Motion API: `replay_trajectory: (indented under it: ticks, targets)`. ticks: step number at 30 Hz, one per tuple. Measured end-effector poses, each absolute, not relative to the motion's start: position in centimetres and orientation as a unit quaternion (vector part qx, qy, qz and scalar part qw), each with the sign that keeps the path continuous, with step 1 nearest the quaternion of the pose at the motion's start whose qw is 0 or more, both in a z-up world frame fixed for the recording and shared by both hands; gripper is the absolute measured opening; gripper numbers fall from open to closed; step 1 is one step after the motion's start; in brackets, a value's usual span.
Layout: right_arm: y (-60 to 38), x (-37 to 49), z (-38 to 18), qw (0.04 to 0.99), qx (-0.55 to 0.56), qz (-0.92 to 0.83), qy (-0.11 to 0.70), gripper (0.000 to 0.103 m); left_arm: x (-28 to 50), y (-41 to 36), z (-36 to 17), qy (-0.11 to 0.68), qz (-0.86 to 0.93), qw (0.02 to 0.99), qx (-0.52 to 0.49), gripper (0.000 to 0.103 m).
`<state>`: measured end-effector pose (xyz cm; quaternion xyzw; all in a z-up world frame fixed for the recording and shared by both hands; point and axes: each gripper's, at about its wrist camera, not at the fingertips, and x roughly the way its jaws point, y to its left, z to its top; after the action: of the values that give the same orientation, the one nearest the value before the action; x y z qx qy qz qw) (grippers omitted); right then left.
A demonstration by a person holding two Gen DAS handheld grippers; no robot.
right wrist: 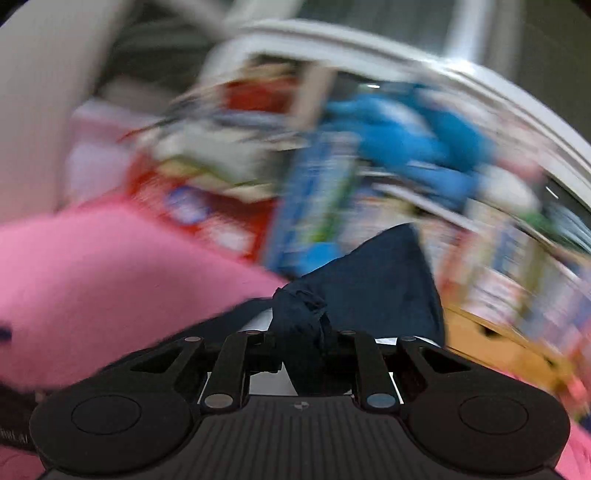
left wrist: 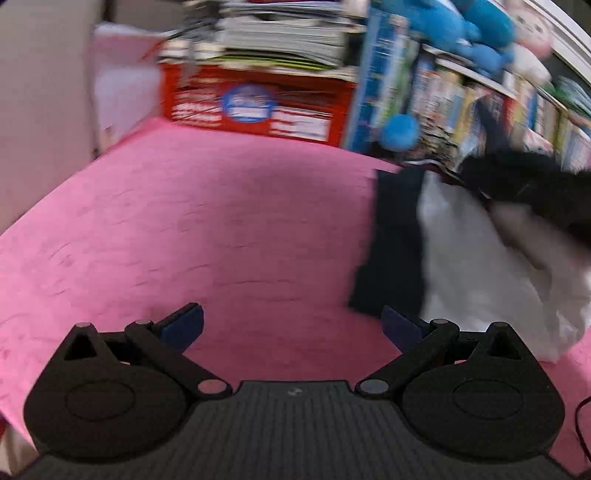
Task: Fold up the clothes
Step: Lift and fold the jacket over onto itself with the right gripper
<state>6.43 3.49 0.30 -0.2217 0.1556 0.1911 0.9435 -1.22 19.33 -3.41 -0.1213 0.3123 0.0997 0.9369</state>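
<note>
Two wrist views, both smeared by blur.

Left view, from 9 o'clock across: pink blanket (left wrist: 184, 221) filling the left and centre. Left tool (left wrist: 291, 326) at 6 o'clock, spread wide, blue pads (left wrist: 184, 325) well apart, only blanket between them. Red box (left wrist: 258, 107) at 12 o'clock on the blanket's far edge, with a paper stack (left wrist: 280, 33) on top. Navy cloth (left wrist: 395, 240) at 3 o'clock, a dark strip hanging or lying along the left edge of a white cloth (left wrist: 480, 277); cannot tell which. Black fuzzy mass (left wrist: 535, 184) at 2 o'clock, over the white cloth's upper part. Books (left wrist: 461, 96) on a shelf behind at 1 o'clock, blue plush (left wrist: 461, 26) above them.

Right view, from 9 o'clock across: blanket (right wrist: 92, 277) again on the left. Right tool (right wrist: 299, 332) at 6 o'clock, pinched narrow on a bunched fold of the navy cloth (right wrist: 369, 280); pads hidden under the fabric. Rest of that cloth rising from the grip toward 1 o'clock, lifted off the blanket. Strip of white just behind the tool, under the navy. Plush (right wrist: 406, 147) and shelf at 1 to 3 o'clock, too blurred for detail.
</note>
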Motion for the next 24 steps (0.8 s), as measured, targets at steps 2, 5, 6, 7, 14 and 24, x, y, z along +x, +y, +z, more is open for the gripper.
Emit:
replay_trajectory:
  ticks: [2,5,6,7,14,24]
  targets:
    - [6.7,5.9,-1.7,0.929,-0.259,0.21,0.163,0.018,-1.5,20.3,-3.8,0.316,0.107,0.934,-0.129,0.103]
    - [8.6,5.2,-3.6,0.918,-0.297,0.207,0.163,0.018,-1.3,20.7,-4.3,0.319,0.112,0.932,-0.133,0.103]
    - [8.8,4.8,-3.5,0.918,-0.301,0.205,0.157,0.017,-1.2,20.6,-4.4,0.317,0.113,0.933,-0.128,0.103]
    - [8.9,4.5,-3.3,0.918,-0.304,0.205,0.15,0.017,-1.1,20.4,-4.4,0.315,0.114,0.934,-0.124,0.103]
    - [9.6,4.1,-4.3,0.91,-0.304,0.232,0.16,0.017,-0.3,19.4,-5.2,0.316,0.138,0.936,-0.073,0.103]
    - [7.2,2.8,-5.1,0.909,-0.345,0.202,0.119,0.054,-0.4,19.6,-5.5,0.305,0.137,0.94,-0.072,0.103]
